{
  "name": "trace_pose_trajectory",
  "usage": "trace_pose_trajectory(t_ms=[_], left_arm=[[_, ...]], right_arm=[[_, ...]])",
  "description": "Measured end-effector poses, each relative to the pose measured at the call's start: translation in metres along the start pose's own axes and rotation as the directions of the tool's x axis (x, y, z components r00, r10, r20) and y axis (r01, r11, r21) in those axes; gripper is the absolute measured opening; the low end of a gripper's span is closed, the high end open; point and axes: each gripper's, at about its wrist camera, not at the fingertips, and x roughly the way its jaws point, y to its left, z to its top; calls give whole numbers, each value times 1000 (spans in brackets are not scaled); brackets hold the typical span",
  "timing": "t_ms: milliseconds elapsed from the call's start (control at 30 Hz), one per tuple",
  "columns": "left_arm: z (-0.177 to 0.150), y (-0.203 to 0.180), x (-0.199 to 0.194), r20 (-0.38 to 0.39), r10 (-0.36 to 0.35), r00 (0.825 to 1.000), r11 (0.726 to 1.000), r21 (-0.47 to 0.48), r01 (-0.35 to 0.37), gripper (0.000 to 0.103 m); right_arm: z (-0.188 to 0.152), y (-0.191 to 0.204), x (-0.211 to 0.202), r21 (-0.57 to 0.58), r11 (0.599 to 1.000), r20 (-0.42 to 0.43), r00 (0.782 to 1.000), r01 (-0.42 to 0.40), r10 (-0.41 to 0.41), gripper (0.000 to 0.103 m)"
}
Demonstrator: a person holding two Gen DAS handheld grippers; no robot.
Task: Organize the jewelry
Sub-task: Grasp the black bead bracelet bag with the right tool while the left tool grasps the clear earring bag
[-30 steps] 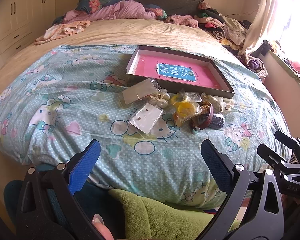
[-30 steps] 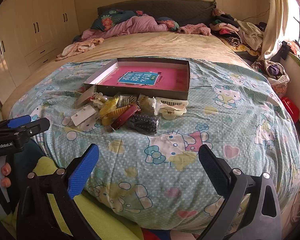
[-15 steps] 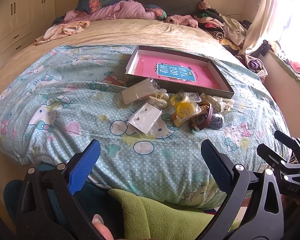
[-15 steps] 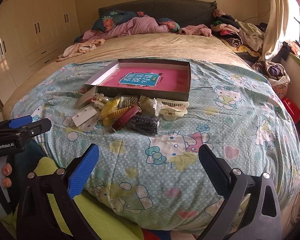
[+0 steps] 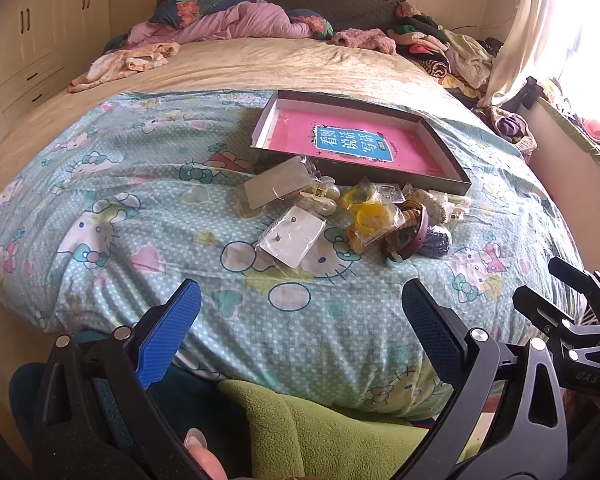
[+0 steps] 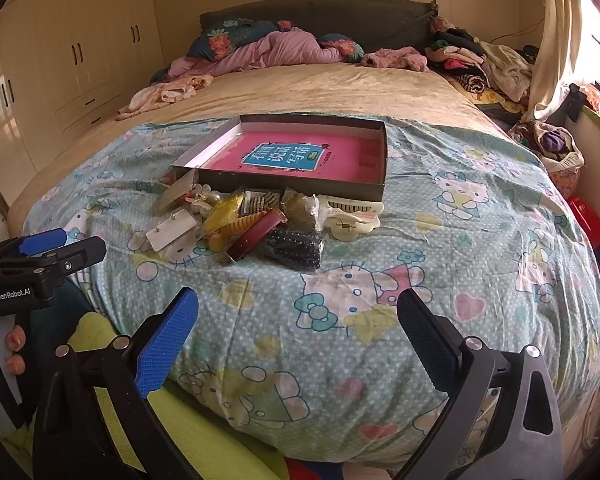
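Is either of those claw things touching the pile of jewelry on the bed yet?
Apart. In each wrist view, bare blanket lies between the open left gripper or right gripper and the jewelry pile.

Left claw, right claw agape

Bed with cartoon-print quilt centre frame; pink bedding heaped upper centre; clothes pile upper right; cream wardrobe upper left.
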Motion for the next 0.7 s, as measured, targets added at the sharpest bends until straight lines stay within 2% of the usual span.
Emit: trace_pose_trajectory(t_ms=[300, 700], left_arm=[[2, 7, 7, 1, 9, 1000, 1000, -11, -9, 94], [10, 46, 30, -24, 79, 997, 994, -74, -80, 94]], right_arm=[[7, 0, 10, 0, 1000, -7, 1000, -27, 27, 99], [26, 0, 37, 4, 999, -19, 999, -44, 44, 99]])
